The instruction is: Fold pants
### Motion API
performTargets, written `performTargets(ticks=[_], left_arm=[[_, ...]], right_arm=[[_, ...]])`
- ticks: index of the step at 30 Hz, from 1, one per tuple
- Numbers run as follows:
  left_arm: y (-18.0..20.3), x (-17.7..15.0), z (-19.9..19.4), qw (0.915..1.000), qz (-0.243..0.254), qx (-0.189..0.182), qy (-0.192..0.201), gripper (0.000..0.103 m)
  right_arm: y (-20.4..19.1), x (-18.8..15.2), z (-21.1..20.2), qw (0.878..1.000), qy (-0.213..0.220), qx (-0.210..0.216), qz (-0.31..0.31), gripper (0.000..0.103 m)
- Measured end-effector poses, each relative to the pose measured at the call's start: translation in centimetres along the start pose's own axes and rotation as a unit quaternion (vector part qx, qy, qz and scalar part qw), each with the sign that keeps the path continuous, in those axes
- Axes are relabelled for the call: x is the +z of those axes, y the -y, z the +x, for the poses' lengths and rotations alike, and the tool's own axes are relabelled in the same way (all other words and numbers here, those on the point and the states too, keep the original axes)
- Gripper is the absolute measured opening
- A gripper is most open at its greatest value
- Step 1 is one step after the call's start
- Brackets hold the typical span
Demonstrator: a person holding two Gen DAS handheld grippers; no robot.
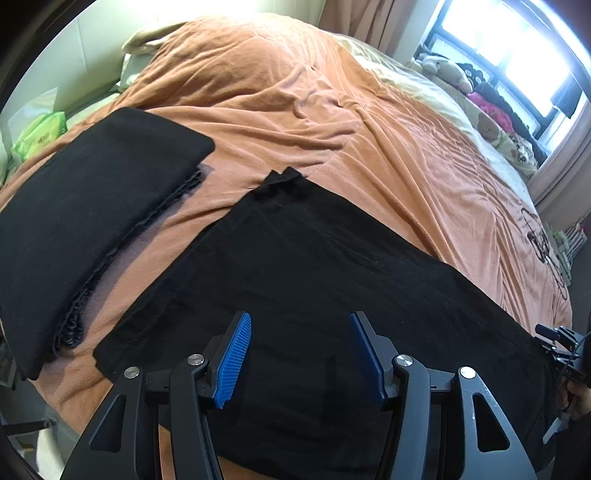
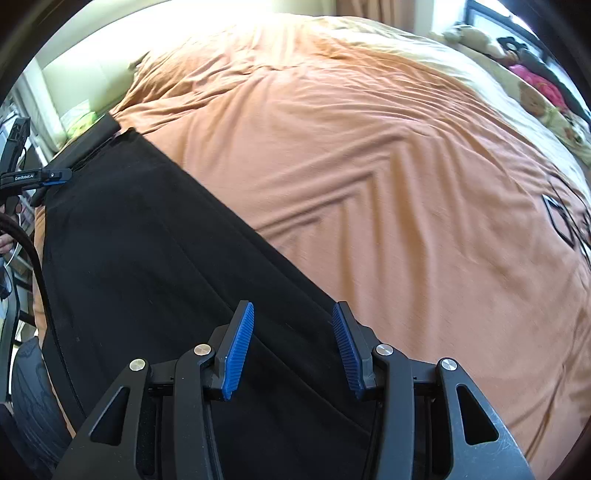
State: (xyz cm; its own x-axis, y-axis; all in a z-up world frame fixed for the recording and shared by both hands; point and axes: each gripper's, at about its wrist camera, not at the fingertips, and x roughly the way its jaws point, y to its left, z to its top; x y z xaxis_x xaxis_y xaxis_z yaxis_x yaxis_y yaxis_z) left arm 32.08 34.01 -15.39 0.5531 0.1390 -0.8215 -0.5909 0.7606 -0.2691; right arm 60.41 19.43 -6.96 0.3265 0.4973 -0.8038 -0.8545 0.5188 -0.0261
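Pants (image 1: 295, 277) lie flat on the bed (image 1: 332, 122), long axis running from ten o'clock to four o'clock. Left gripper (image 1: 301, 354) and right gripper (image 2: 293, 350) both hover released and empty over the cloth, the right one at its far-side edge.

my left gripper (image 1: 301, 354): black frame, ribbed blue pads, silver bolt heads
my right gripper (image 2: 293, 350): black frame, ribbed blue pads, one brass-toned bolt head among the silver
pants (image 1: 314, 280): plain black, near me
folded stack (image 1: 85, 206): black, on the left
bed cover (image 1: 295, 103): orange, with black line drawing (image 1: 543, 240) at the right
sheet (image 1: 436, 88): pale cream, printed with brown bears, far right
packet (image 1: 40, 134): bright green, far left
curtain (image 1: 373, 18): dull brown
soft toys (image 1: 491, 107): beige, pink, black
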Motion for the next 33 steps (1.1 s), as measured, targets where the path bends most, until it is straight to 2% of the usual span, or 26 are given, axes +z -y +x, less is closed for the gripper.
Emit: performTargets(ticks=[9,15,18,19,21,23,26,33], left_arm=[[-4.1,-1.7,-0.8,0.9996,-0.026,0.004,0.006,0.058],[-5.9,-2.7,-1.2,0.999,-0.043,0.0,0.017,0.058],[-6.5,-3.1,-1.1,0.9987,-0.047,-0.003,0.018,0.058],[-6.6,-3.2,-1.0,0.9987,-0.048,-0.003,0.017,0.058],[-6.8,-3.4,-0.8,0.9986,-0.05,-0.005,0.016,0.058],[-6.9,-3.6,-0.8,0.9987,-0.047,-0.005,0.017,0.058],[-6.9,-3.7,-0.9,0.9987,-0.046,-0.004,0.019,0.058],[-7.1,-3.9,-1.3,0.9985,-0.049,-0.007,0.023,0.058]], right_arm=[[-2.7,4.5,5.6,0.998,-0.022,0.028,-0.058,0.043],[-4.1,6.5,8.4,0.993,-0.031,0.056,-0.099,0.043],[-4.4,7.0,9.4,0.992,-0.038,0.055,-0.11,0.042],[-4.5,7.1,9.7,0.991,-0.041,0.057,-0.111,0.039],[-4.7,7.1,9.9,0.991,-0.041,0.054,-0.116,0.016],[-4.9,7.0,9.5,0.99,-0.036,0.046,-0.126,0.001],[-4.9,7.1,8.3,0.991,-0.019,0.043,-0.126,0.0],[-6.4,7.5,7.2,0.989,-0.001,-0.011,-0.146,0.0]])
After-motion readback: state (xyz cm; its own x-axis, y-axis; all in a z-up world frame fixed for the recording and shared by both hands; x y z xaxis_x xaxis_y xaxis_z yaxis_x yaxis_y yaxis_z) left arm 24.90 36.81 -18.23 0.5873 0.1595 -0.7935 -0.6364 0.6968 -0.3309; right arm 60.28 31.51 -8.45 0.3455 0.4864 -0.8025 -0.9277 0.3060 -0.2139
